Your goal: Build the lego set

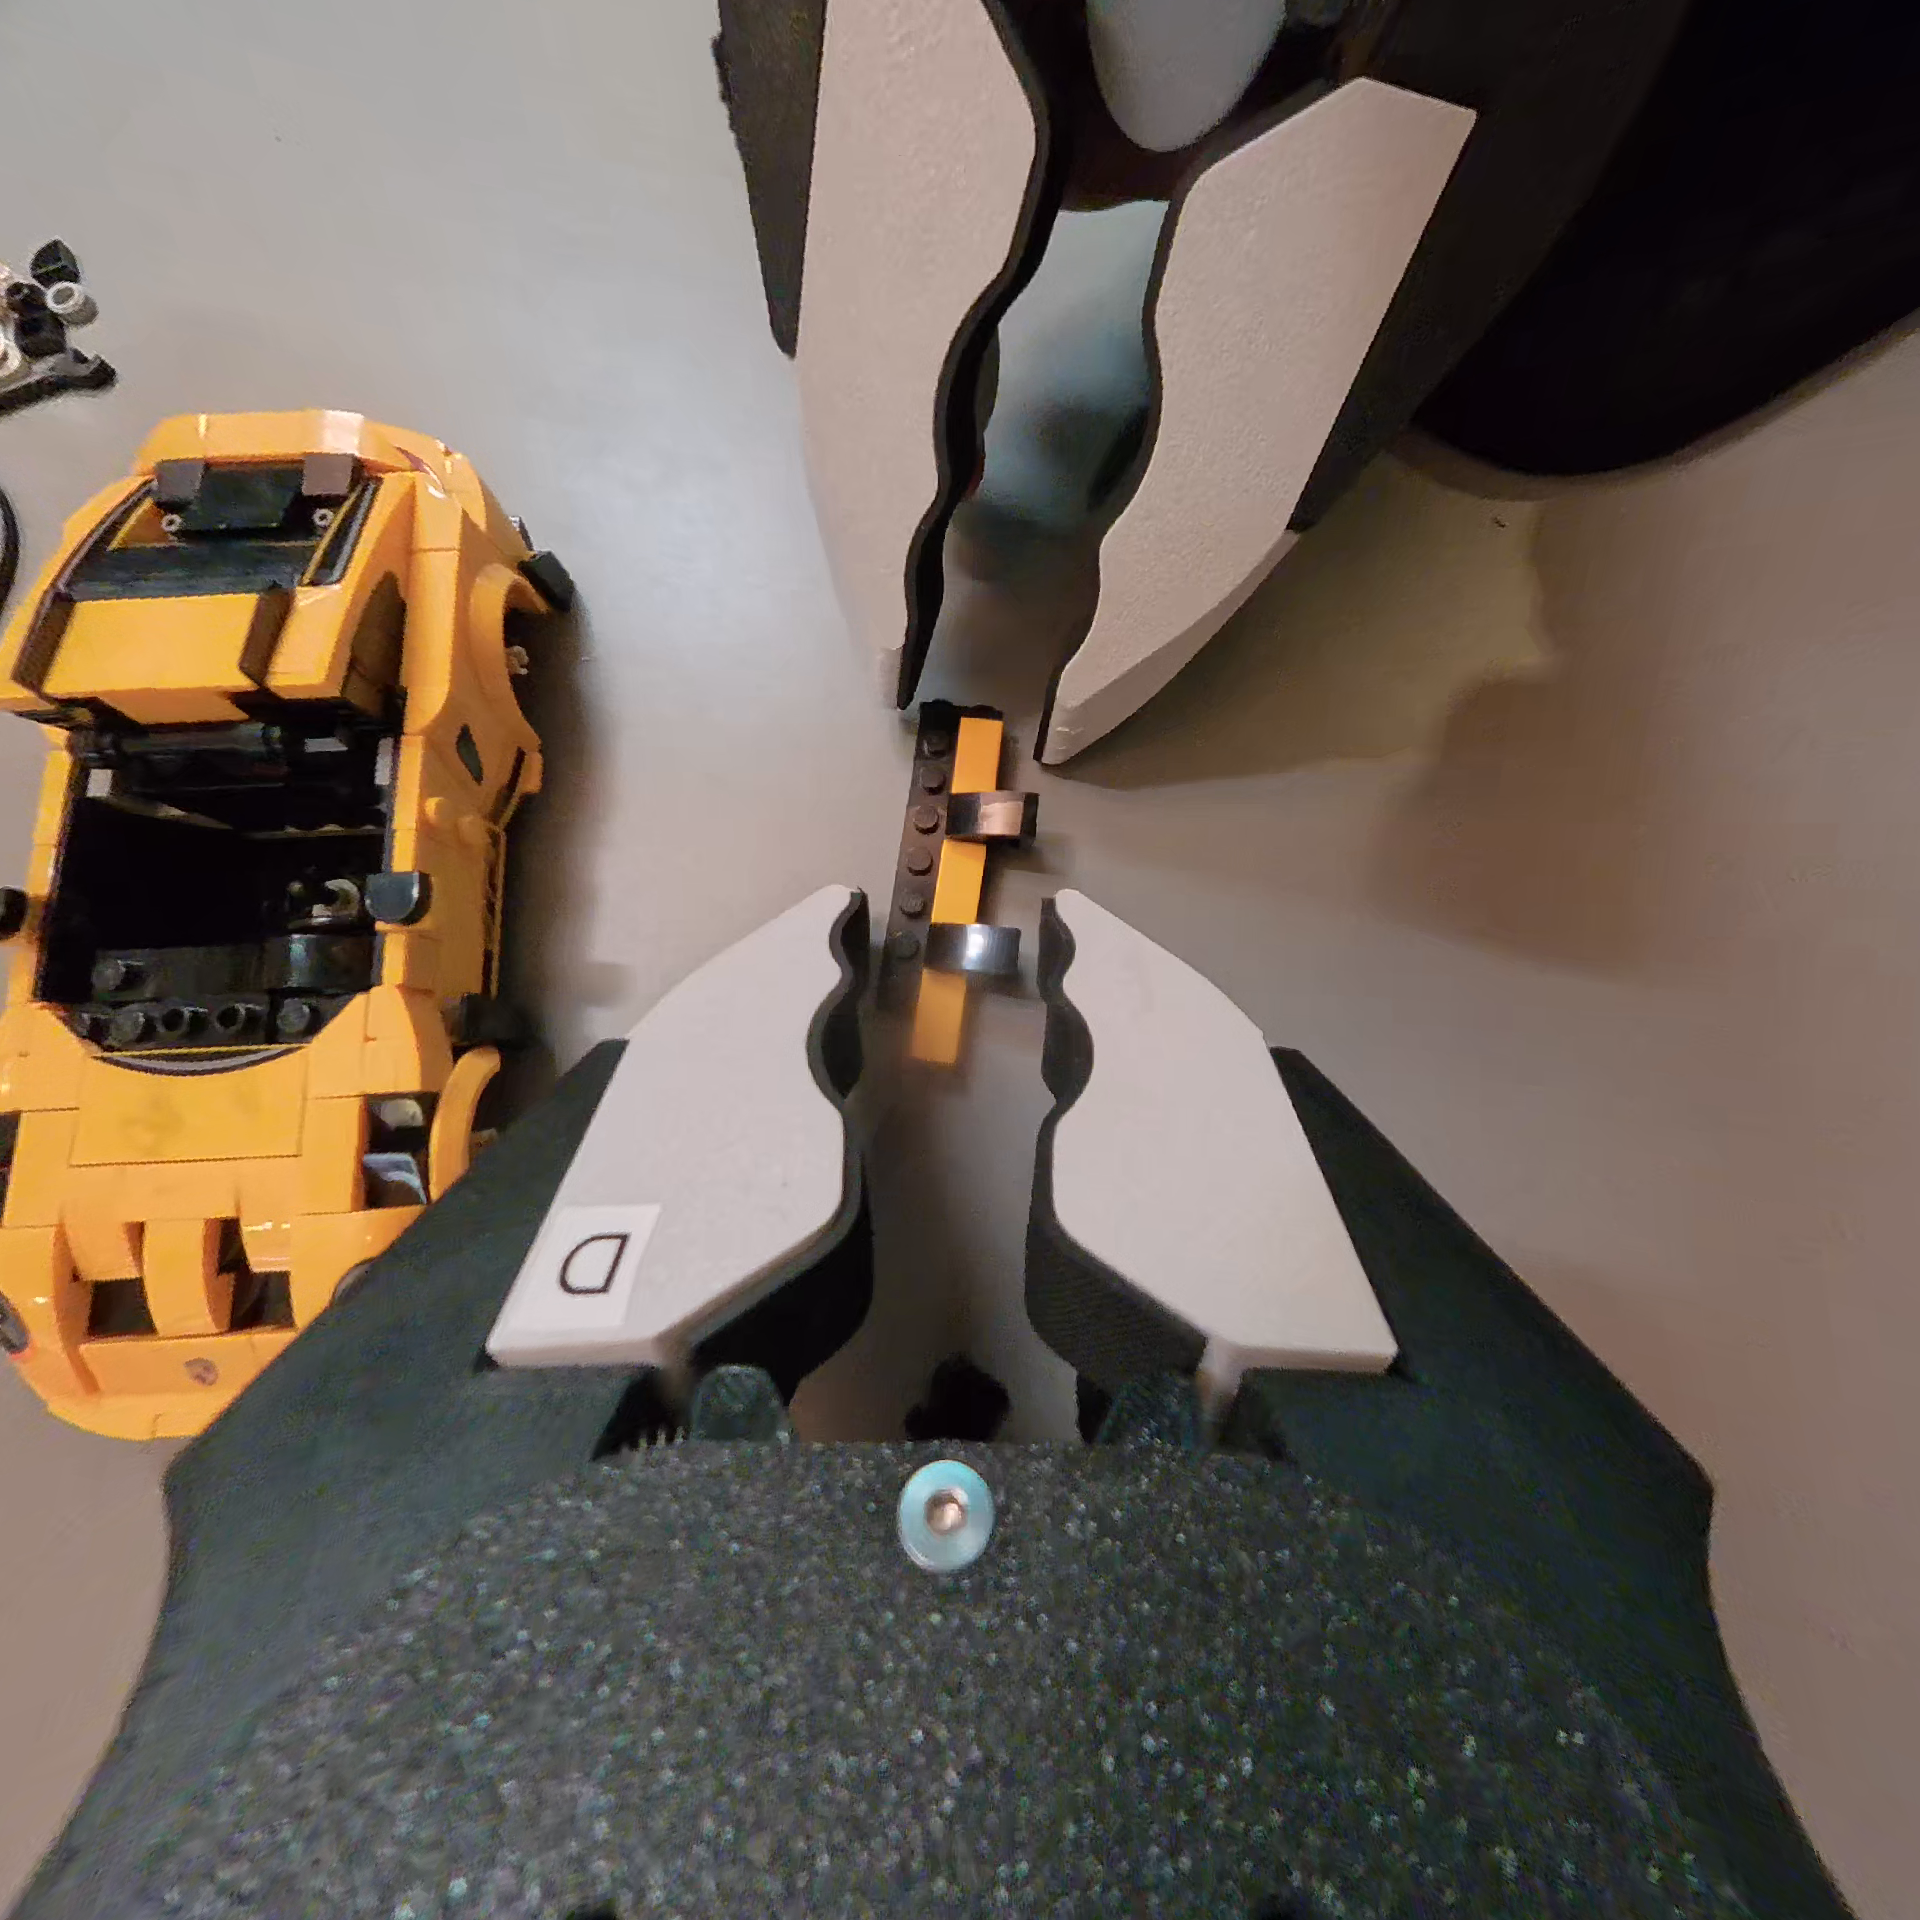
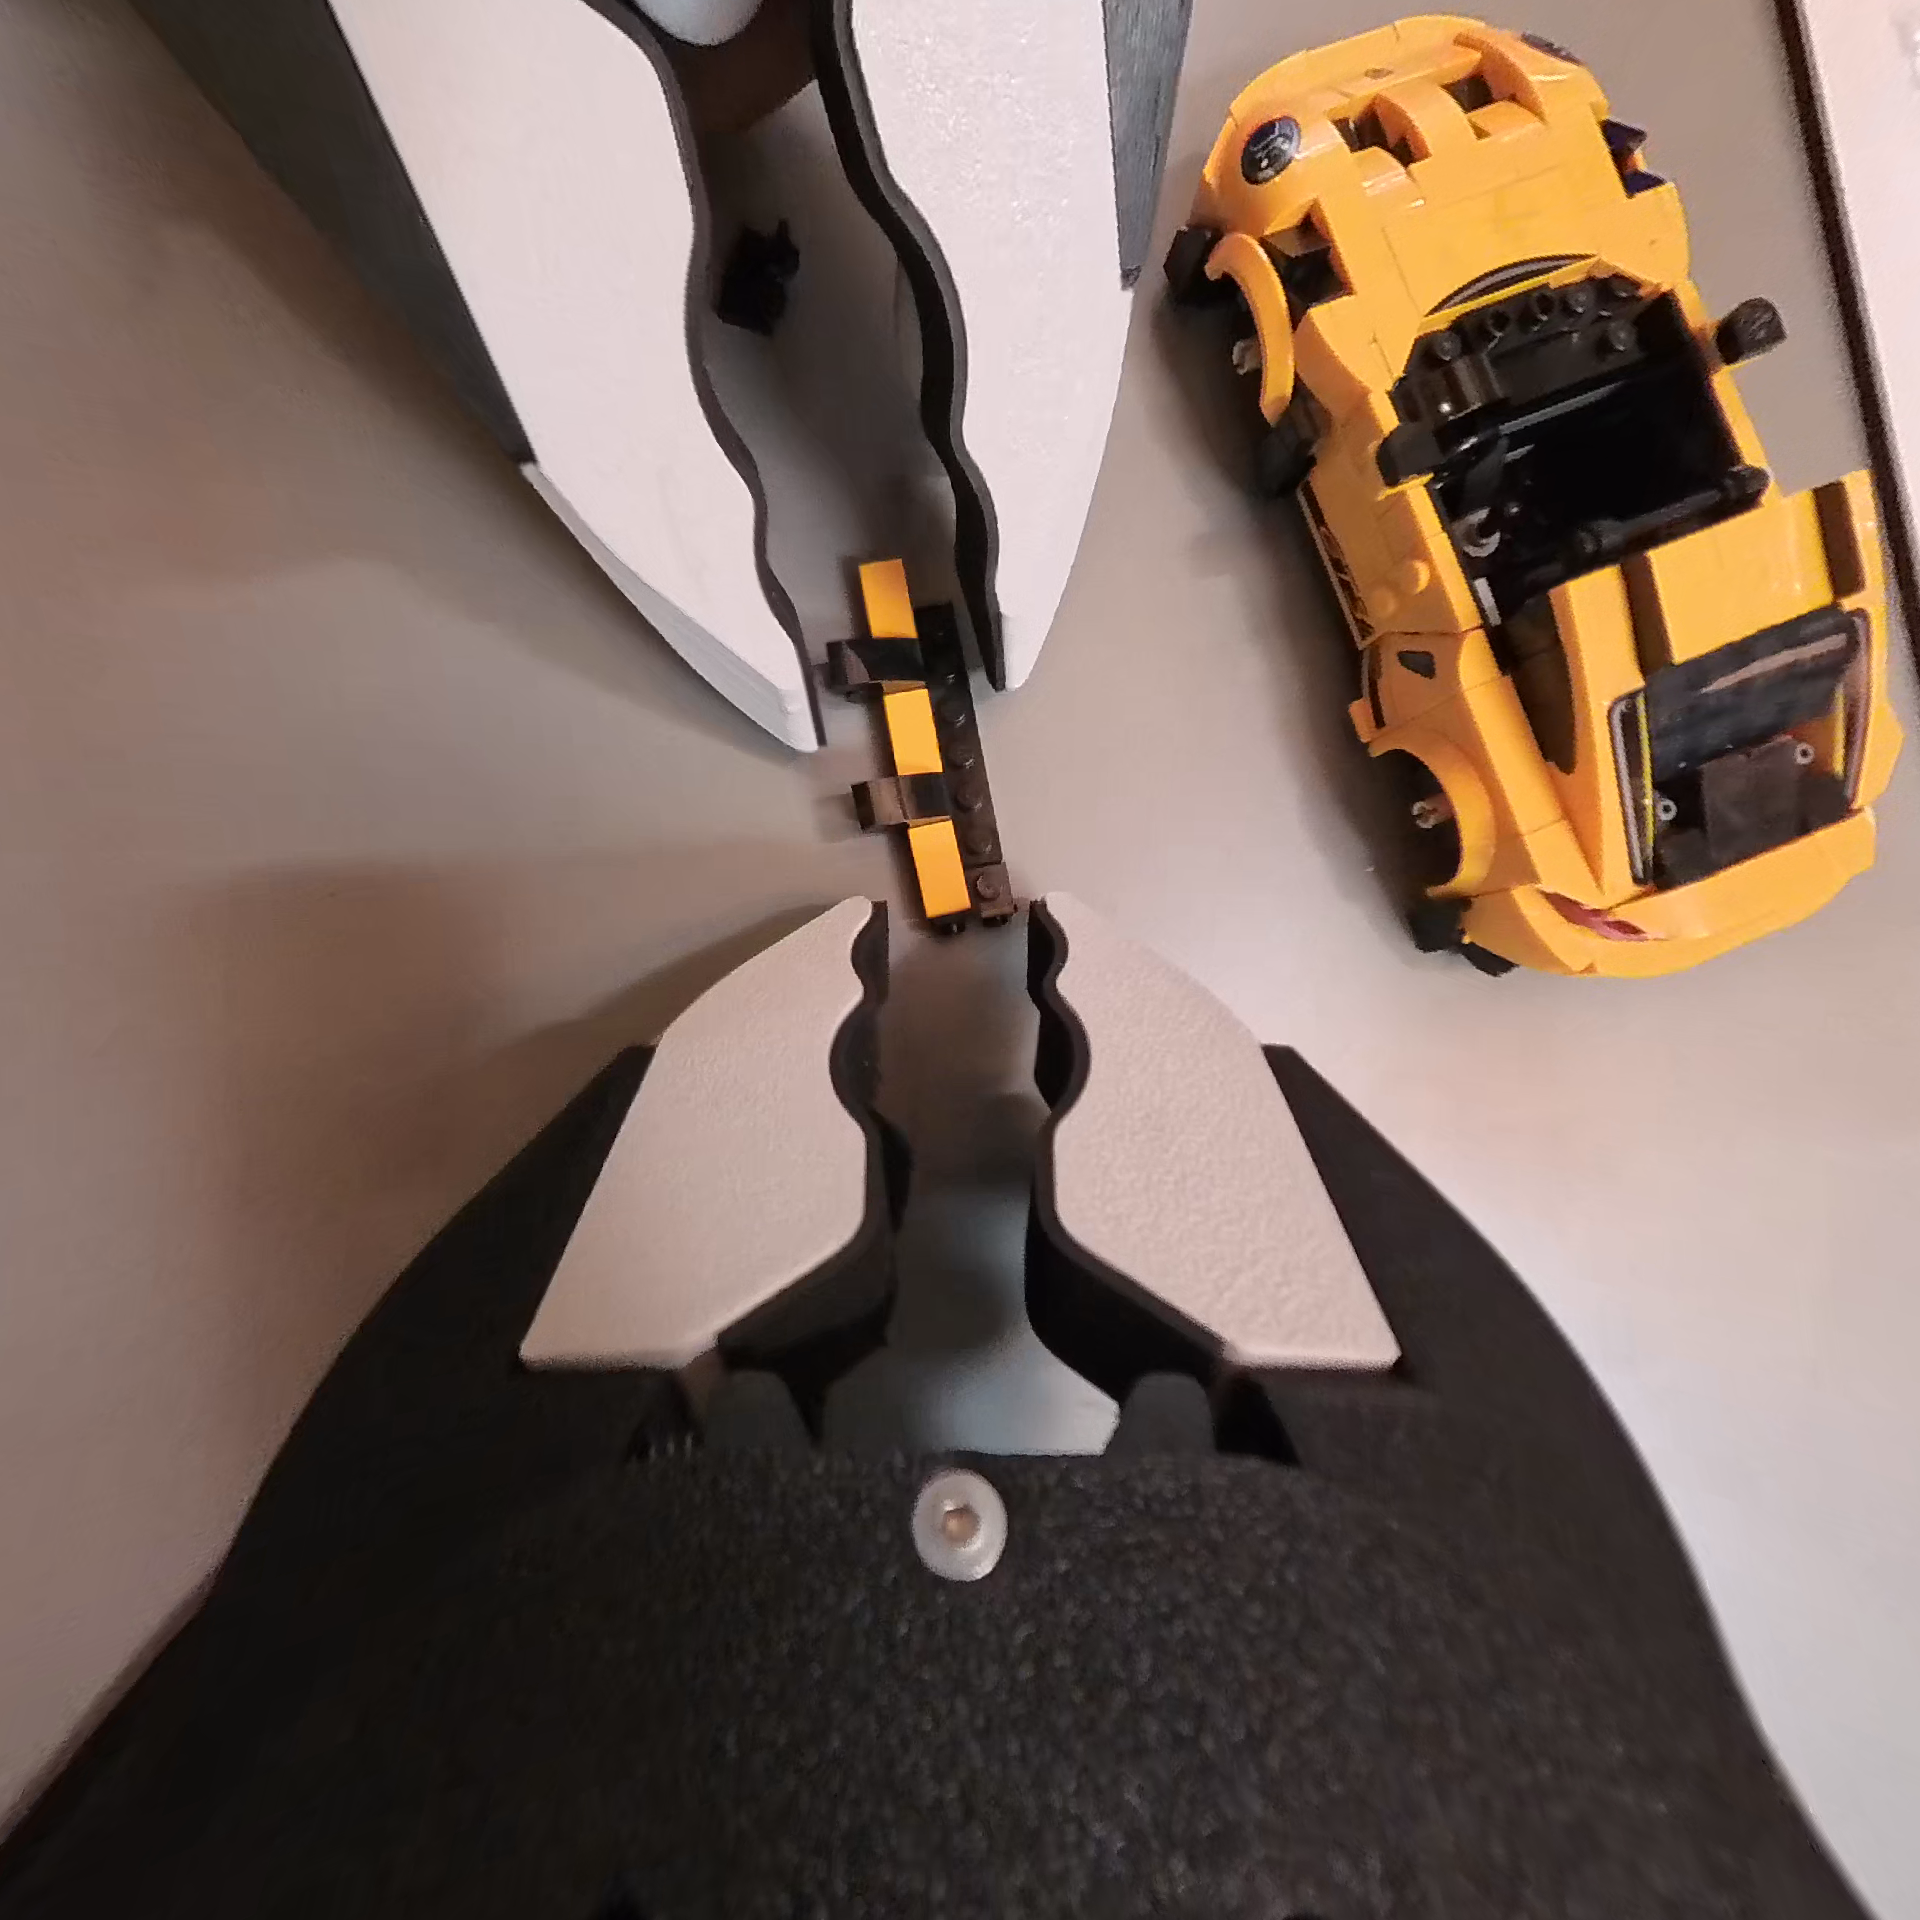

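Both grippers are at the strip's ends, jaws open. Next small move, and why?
Probably close the left gripper on the near end of the black-and-orange strip: that end already sits between its open fingers, while the right gripper only brackets the far tip. The strip looks ungripped on the table; the car lies beside it.

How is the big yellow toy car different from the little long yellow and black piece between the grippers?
The yellow brick-built car is large and wide; the thin yellow and black brick strip is small and narrow. The car looks nearly finished, though its roof is open, while the strip is a loose sub-part. The car sits off to the side; the strip lies between the left gripper and the right gripper. Both share yellow and black bricks.
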The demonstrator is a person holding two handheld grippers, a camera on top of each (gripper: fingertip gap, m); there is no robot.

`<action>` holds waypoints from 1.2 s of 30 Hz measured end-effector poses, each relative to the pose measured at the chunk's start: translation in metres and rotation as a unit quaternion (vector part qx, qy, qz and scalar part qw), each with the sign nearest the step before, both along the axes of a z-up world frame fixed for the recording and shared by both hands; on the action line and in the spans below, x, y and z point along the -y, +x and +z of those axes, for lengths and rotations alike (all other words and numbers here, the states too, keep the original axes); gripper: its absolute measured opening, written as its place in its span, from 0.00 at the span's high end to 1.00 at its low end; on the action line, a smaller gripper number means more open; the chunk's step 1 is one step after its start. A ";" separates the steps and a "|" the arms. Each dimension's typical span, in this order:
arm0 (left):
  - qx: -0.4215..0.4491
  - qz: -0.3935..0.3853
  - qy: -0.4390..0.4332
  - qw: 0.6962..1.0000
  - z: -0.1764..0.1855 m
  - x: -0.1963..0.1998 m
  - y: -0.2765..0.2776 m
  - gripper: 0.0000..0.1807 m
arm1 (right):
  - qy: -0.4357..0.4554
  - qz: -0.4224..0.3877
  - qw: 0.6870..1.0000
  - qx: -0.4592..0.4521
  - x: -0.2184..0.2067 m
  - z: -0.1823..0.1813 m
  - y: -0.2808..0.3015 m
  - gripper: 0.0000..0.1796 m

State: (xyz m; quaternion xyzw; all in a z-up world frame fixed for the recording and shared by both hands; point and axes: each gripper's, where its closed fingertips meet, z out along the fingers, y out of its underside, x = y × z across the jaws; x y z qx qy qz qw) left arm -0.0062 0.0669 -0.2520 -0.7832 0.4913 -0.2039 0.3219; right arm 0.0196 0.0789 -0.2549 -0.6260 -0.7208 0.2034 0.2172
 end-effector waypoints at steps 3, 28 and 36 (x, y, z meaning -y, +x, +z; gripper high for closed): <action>-0.002 -0.003 -0.003 1.000 0.000 0.002 -0.002 0.83 | 0.000 0.015 1.000 0.000 0.001 -0.001 -0.001 0.86; 0.160 -0.045 -0.169 0.972 0.027 0.020 0.006 0.87 | 0.086 0.126 0.978 -0.144 0.017 0.035 -0.007 0.86; 0.279 -0.108 -0.284 0.911 0.056 0.042 0.009 0.87 | 0.152 0.179 0.947 -0.221 0.040 0.066 -0.014 0.94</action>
